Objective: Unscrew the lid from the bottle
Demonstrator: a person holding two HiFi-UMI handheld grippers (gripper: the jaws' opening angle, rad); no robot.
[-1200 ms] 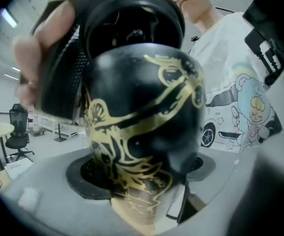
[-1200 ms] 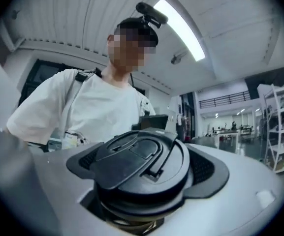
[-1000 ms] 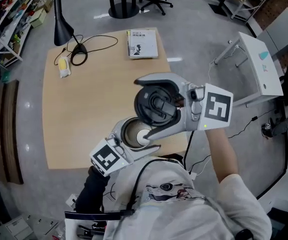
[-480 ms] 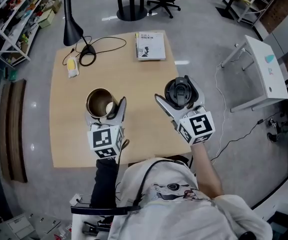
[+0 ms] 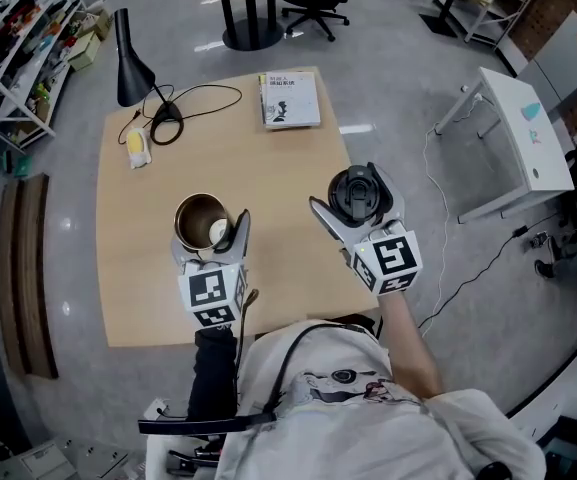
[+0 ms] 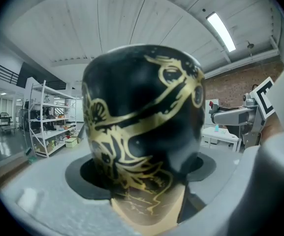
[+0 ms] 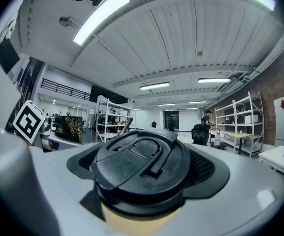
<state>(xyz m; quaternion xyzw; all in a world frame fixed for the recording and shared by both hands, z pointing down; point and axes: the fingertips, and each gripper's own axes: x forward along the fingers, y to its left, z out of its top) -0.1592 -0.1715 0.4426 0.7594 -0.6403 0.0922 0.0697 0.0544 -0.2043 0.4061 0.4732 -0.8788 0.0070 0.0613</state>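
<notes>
While the person is standing at the near edge of the wooden table (image 5: pixel 268 163), the left gripper (image 5: pixel 208 238) is clamping its jaws on the black, gold-patterned bottle (image 5: pixel 200 220). The bottle is sitting upright over the near-left part of the tabletop, its open mouth facing up. Whether its base is touching the wood cannot be told. In the left gripper view the bottle's body (image 6: pixel 142 127) is filling the gap between the two jaws. The right gripper (image 5: pixel 354 210) is gripping the round black lid (image 5: pixel 356 190), its jaws pressing on either side of it. It is holding the lid over the near-right part of the table, well apart from the bottle, so the lid is already off. A black desk lamp (image 5: pixel 130 60) is standing at the far-left corner. A small yellow object (image 5: pixel 137 148) is lying just beside its base. A book (image 5: pixel 290 98) is lying at the far edge.
</notes>
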